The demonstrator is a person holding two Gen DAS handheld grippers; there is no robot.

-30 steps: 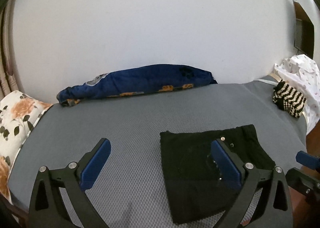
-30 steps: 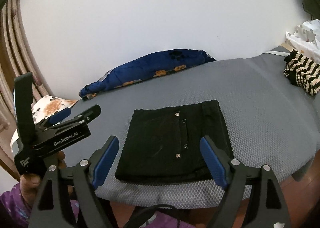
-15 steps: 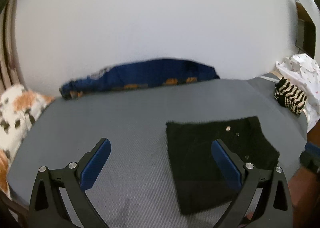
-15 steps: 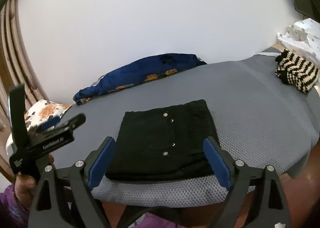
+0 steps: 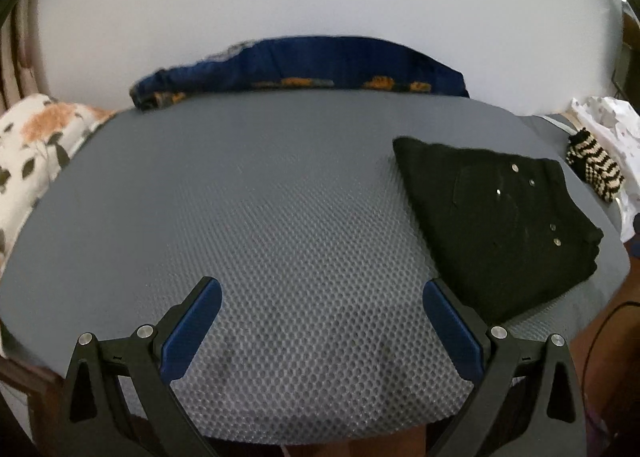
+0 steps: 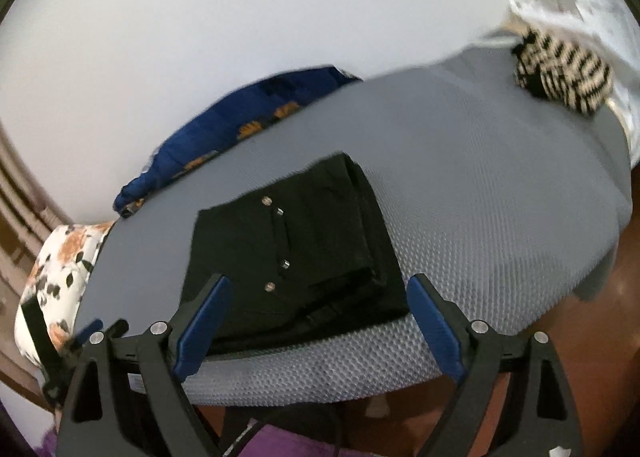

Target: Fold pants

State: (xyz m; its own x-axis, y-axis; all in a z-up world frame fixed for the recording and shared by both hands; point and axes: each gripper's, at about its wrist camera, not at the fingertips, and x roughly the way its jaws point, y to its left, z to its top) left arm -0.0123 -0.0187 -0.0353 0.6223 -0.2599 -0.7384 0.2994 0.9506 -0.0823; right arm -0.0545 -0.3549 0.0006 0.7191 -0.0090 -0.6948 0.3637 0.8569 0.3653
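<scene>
The black pants [image 6: 296, 257] lie as a compact, squared, layered bundle, metal rivets up, near the front edge of the grey mattress [image 5: 280, 217], so folding looks finished. Both the left gripper [image 5: 320, 321] and right gripper [image 6: 318, 321] stand wide open, holding nothing. Next likely needs only pulling away without snagging the bundle.
</scene>
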